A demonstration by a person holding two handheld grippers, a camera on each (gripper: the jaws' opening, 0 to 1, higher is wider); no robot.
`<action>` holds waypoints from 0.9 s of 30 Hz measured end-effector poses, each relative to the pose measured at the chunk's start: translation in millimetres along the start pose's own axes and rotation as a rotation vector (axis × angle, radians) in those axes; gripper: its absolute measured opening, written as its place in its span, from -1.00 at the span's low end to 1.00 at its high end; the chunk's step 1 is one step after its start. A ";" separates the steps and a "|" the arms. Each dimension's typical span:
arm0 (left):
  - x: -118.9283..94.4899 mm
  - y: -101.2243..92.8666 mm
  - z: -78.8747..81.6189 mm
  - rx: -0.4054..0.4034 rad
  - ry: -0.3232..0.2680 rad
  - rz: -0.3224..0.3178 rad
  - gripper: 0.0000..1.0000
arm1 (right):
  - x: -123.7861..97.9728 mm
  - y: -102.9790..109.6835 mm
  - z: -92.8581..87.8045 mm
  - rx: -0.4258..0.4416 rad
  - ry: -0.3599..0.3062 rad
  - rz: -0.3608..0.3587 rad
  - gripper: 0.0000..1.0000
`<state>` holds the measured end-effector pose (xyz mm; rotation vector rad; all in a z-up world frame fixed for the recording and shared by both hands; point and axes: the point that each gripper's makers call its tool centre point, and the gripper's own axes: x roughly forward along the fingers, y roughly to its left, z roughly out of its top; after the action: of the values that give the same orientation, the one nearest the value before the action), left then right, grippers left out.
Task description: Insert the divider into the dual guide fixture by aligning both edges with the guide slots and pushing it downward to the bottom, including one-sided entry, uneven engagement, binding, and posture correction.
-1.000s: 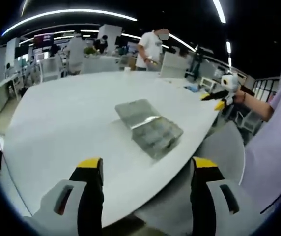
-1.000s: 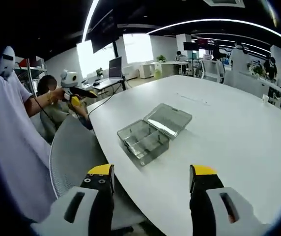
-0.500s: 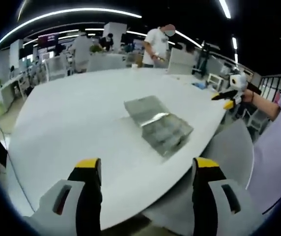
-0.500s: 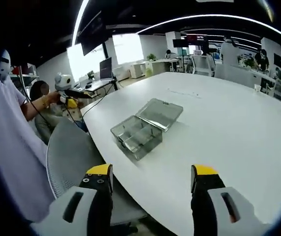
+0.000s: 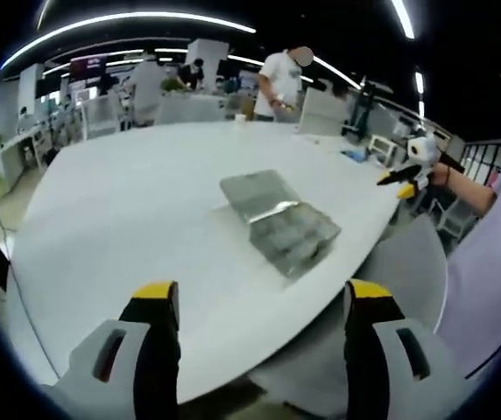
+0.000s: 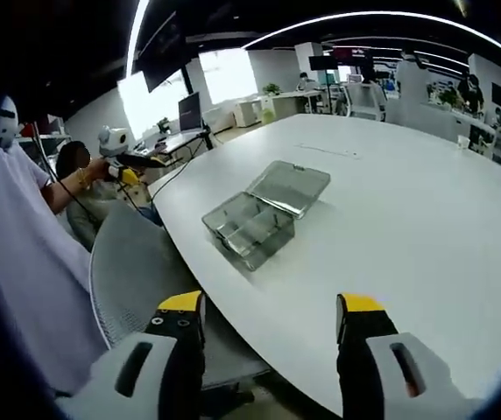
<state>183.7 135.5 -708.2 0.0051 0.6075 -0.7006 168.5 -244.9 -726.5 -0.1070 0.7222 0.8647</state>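
A clear plastic compartment box (image 5: 292,234) with its lid (image 5: 253,192) folded open lies on the white table (image 5: 128,201), near the table's edge. In the right gripper view the same box (image 6: 249,229) shows inner dividers and its lid (image 6: 292,185) lies flat behind it. My left gripper (image 5: 255,302) is open with nothing between its yellow-tipped jaws, well short of the box. My right gripper (image 6: 268,315) is open too, holding nothing, over the table edge. The other gripper (image 5: 411,166) appears at the right of the left gripper view, and another (image 6: 119,157) at the left of the right gripper view.
A grey chair (image 6: 132,289) stands at the table edge beside the box. The person's sleeve (image 5: 496,254) fills the right side. People stand at far desks (image 5: 277,83). A seated person (image 6: 80,175) is behind the chair.
Both views have shifted slightly with the hands; the box sits a little closer to centre in each. Nothing on the table has moved and both grippers stay open.
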 end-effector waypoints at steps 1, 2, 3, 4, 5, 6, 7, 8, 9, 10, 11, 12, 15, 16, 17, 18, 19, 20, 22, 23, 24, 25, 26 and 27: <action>0.1 -1.0 -1.4 -0.002 0.007 -0.004 0.55 | -0.4 -1.1 0.6 0.003 -0.007 -0.006 0.24; 0.1 -1.6 -2.6 -0.003 0.012 -0.006 0.56 | -0.8 -1.7 0.0 0.003 -0.006 -0.009 0.23; 0.3 -2.0 -3.8 0.001 0.017 -0.007 0.56 | -1.4 -1.8 -1.1 0.003 -0.002 -0.009 0.22; 0.2 -2.1 -4.4 0.004 0.020 -0.006 0.57 | -1.7 -1.6 -1.9 0.002 0.001 -0.008 0.23; 0.2 -2.1 -4.6 0.004 0.021 -0.005 0.57 | -2.1 -1.9 -2.5 0.001 0.002 -0.010 0.25; -0.1 -2.3 -5.0 0.003 0.021 -0.005 0.58 | -2.9 -2.4 -3.6 -0.003 0.005 -0.015 0.28; -0.5 -3.0 -4.8 0.003 0.020 -0.007 0.58 | -3.7 -3.2 -4.8 -0.003 0.006 -0.018 0.31; -0.7 -3.3 -4.7 0.003 0.020 -0.007 0.58 | -4.3 -3.7 -5.4 -0.002 0.005 -0.020 0.34; -0.9 -4.1 -4.7 0.002 0.020 -0.009 0.58 | -4.9 -4.5 -5.6 -0.001 0.002 -0.023 0.38; -1.1 -4.8 -4.9 0.003 0.021 -0.010 0.59 | -5.4 -5.2 -6.2 -0.002 0.002 -0.026 0.39; -1.2 -5.2 -5.4 0.004 0.024 -0.011 0.59 | -5.6 -5.8 -6.6 -0.004 0.003 -0.028 0.40; -1.5 -6.4 -6.2 0.006 0.029 -0.012 0.59 | -5.8 -6.2 -6.9 -0.005 0.003 -0.030 0.42; -2.3 -9.7 -6.8 0.006 0.030 -0.021 0.60 | -5.6 -5.4 -6.8 -0.008 0.001 -0.029 0.49; -2.8 -11.5 -6.3 0.003 0.026 -0.027 0.60 | -5.1 -4.8 -6.6 -0.011 -0.002 -0.030 0.52; -2.9 -12.0 -6.1 0.001 0.023 -0.029 0.60 | -4.7 -4.8 -6.3 -0.015 -0.003 -0.032 0.54; -3.2 -12.3 -6.1 0.000 0.022 -0.029 0.60 | -4.3 -4.4 -6.4 -0.020 -0.003 -0.032 0.53; -3.3 -12.2 -6.2 0.000 0.023 -0.029 0.61 | -4.2 -4.1 -6.5 -0.023 -0.003 -0.030 0.53; -3.5 -12.0 -6.2 0.000 0.022 -0.028 0.61 | -4.1 -4.0 -6.6 -0.024 -0.003 -0.030 0.54; -3.6 -11.5 -6.5 -0.002 0.023 -0.027 0.61 | -4.1 -3.9 -6.5 -0.028 -0.003 -0.030 0.54; -3.7 -11.2 -6.5 0.000 0.024 -0.027 0.61 | -4.4 -3.8 -6.3 -0.029 -0.003 -0.030 0.55; -4.0 -11.0 -6.6 0.001 0.024 -0.027 0.61 | -4.7 -3.8 -5.9 -0.028 -0.004 -0.030 0.55; -4.0 -10.7 -6.6 0.000 0.024 -0.026 0.61 | -4.9 -4.4 -5.6 -0.028 -0.006 -0.032 0.55; -4.2 -10.3 -6.8 -0.001 0.024 -0.026 0.61 | -5.1 -4.8 -5.6 -0.029 -0.005 -0.034 0.55; -4.3 -9.6 -7.2 -0.004 0.025 -0.024 0.61 | -5.2 -5.4 -5.6 -0.028 -0.004 -0.035 0.55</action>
<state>171.5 132.1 -710.0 0.0030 0.6333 -0.7232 167.1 -253.9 -728.6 -0.1427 0.7021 0.8416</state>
